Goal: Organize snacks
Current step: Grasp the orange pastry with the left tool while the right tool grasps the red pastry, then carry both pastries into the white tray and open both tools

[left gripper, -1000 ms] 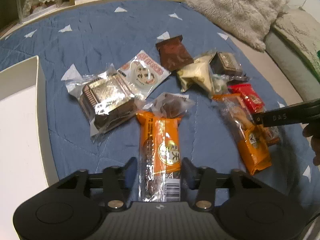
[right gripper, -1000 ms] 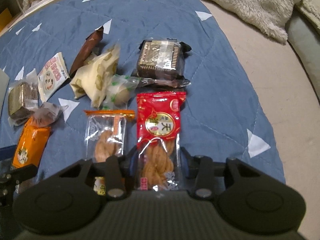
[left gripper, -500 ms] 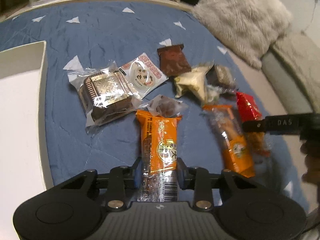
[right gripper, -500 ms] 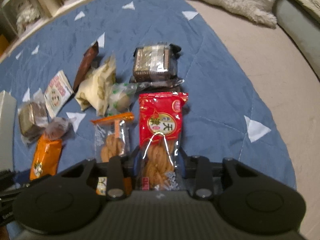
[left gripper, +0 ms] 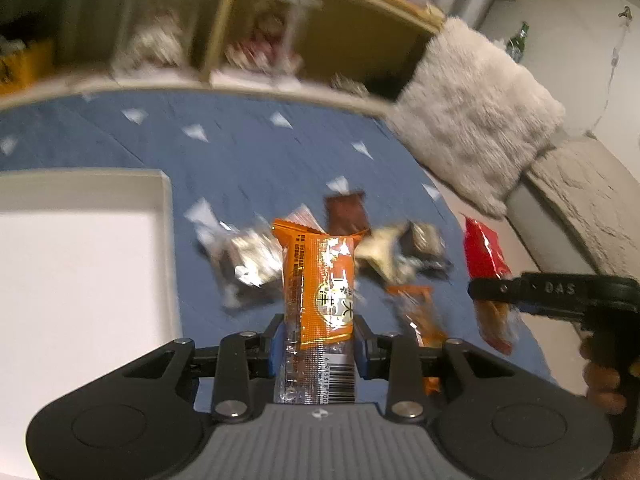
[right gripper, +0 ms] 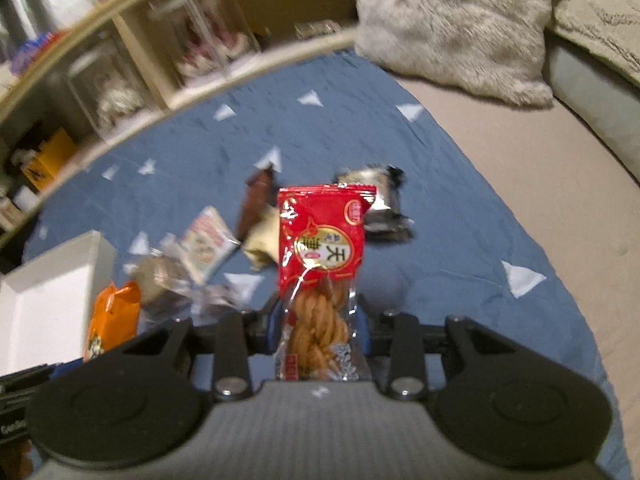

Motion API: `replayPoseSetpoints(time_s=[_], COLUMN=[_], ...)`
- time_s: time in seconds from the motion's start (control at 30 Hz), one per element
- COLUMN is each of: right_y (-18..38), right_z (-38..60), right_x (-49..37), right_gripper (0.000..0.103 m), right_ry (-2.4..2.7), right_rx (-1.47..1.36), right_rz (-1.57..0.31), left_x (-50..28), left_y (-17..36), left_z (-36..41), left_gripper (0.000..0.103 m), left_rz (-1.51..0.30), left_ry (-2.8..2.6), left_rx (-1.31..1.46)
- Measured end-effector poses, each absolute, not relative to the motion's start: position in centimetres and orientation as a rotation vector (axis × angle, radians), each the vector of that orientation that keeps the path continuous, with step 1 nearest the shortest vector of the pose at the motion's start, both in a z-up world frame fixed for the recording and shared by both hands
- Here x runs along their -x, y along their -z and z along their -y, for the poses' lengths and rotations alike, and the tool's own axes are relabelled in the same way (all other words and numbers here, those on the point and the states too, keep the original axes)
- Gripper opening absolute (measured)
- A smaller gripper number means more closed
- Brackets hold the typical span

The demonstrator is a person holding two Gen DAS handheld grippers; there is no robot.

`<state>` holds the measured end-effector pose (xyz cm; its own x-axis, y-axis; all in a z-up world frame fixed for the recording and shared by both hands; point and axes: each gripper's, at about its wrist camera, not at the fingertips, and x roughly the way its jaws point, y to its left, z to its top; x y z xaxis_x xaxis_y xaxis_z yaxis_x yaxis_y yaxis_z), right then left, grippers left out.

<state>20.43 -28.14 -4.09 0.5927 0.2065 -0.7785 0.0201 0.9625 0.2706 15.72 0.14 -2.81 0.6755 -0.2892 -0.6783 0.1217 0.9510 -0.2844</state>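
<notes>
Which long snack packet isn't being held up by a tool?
The orange packet lying on the blue blanket, between the two lifted ones; no tool touches it.

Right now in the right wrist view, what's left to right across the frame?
White box → orange snack packet → red twist-snack packet held in the right tool → fluffy cushion.

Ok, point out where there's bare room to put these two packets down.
Free: the white box, and the blue quilt right of the silver-wrapped cake. Crowded: the snack pile beside the box.
</notes>
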Motion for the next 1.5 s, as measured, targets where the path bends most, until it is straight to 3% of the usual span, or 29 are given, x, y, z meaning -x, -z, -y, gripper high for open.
replayPoseSetpoints(time_s=[0.33, 0.7, 1.03, 1.5], right_y=[2.1, 2.8, 4.1, 7.3], right_z=[21.9, 11.5, 4.6, 2.1], right_x=[-19.2, -19.3, -18.5, -19.8], right_gripper=[0.041, 0.041, 0.041, 0.044], right_ry=[-0.268, -0.412, -0.459, -0.403], right_rx=[-0.275, -0.247, -0.203, -0.233], right_rz=[-0.931, -1.002, -1.079, -1.186], left_x=[-12.4, -10.7, -12.2, -13.7], left_y=[-1.0, 1.3, 3.9, 5.9], left_z=[-7.5, -16.2, -18.7, -19.2], left_gripper=[0.036, 0.036, 0.036, 0.037], left_rz=[-0.741, -0.773, -0.866, -0.955], left_ry=[0.098, -0.050, -0.060, -0.042], left_rx=[0.218, 0.360, 0.406, 0.423])
